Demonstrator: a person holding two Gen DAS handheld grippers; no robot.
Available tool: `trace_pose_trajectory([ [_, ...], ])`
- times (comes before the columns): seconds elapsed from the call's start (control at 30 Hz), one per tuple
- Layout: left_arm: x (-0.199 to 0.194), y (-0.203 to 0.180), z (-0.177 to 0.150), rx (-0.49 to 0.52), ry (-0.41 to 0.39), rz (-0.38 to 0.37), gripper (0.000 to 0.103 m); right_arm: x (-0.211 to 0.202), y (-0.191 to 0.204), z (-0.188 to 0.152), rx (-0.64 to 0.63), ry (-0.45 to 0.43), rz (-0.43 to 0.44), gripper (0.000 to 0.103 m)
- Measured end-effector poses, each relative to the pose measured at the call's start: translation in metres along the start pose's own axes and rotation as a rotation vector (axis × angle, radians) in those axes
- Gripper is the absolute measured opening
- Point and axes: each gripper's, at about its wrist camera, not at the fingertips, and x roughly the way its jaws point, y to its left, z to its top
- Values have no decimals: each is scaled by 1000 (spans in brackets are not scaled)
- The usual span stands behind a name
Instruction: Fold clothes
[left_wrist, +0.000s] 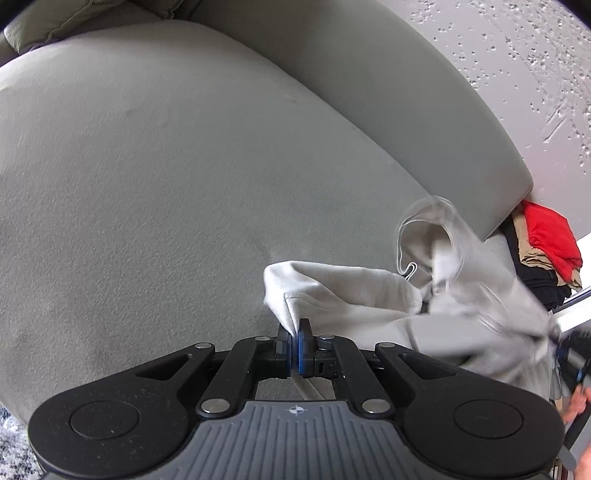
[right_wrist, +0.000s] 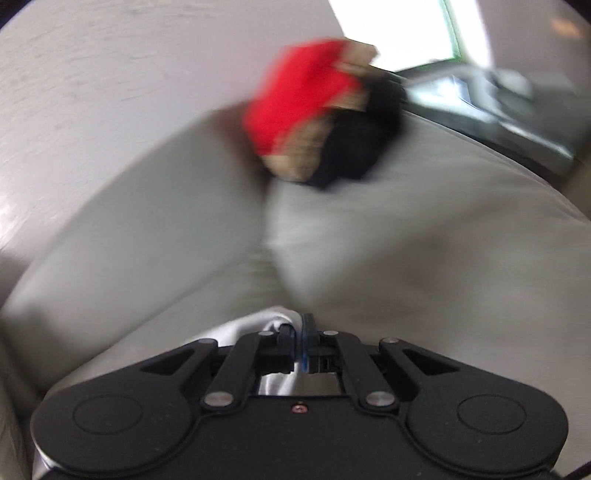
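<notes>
Both tools are clamped on the light grey garment (left_wrist: 369, 291): left tool (left_wrist: 295, 332) pinches a hemmed edge, right tool (right_wrist: 299, 332) a white fold, above the grey sofa cushion (left_wrist: 166, 166). Folded clothes (right_wrist: 314, 118) sit beyond.

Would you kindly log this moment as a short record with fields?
surface: grey sofa cushion
garment in work: light grey garment, bunched and lifted
left gripper: shut on a garment edge
right gripper: shut on white cloth, likely the same garment
other clothes: pile at the sofa's end, red piece on top, tan and black below
image quality: right wrist view blurred
</notes>
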Motion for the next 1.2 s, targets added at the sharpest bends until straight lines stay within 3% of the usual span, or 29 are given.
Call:
trace_pose_trajectory([
  [0.07, 0, -5, -1, 15, -15, 14, 2, 2, -26, 1, 9, 54, -20, 18],
  [0.1, -1, -7, -1, 23, -21, 17, 2, 0, -37, -1, 3, 83, -15, 32],
  [0.2, -2, -10, -4, 26, -27, 14, 2, -19, -61, -11, -29, 119, 15, 41],
  [0.33, -4, -12, -5, 28, -30, -8, 2, -46, -65, -39, -110, 227, 154, 43],
  [0.47, -7, -22, -8, 70, -46, -26, 2, -48, -36, -72, -318, 337, 290, 44],
  [0.63, -10, -26, -15, 129, -58, -3, 2, -42, 15, -114, -623, 340, 282, 52],
  [0.77, -12, -23, -15, 145, -55, 0, 2, -35, 37, -133, -788, 323, 246, 49],
  [0.93, -10, -26, -13, 148, -45, -9, 2, -30, 57, -148, -888, 320, 278, 43],
  [0.97, -10, -26, -13, 148, -45, -10, 2, -27, 61, -151, -898, 321, 280, 38],
  [1.0, -10, -27, -13, 149, -44, -12, 2, -24, 64, -152, -905, 319, 275, 22],
  [1.07, -10, -28, -14, 151, -52, -1, 2, -20, 69, -152, -898, 304, 246, 3],
  [1.2, -10, -27, -12, 142, -70, 30, 2, -15, 61, -113, -708, 161, 166, 2],
])
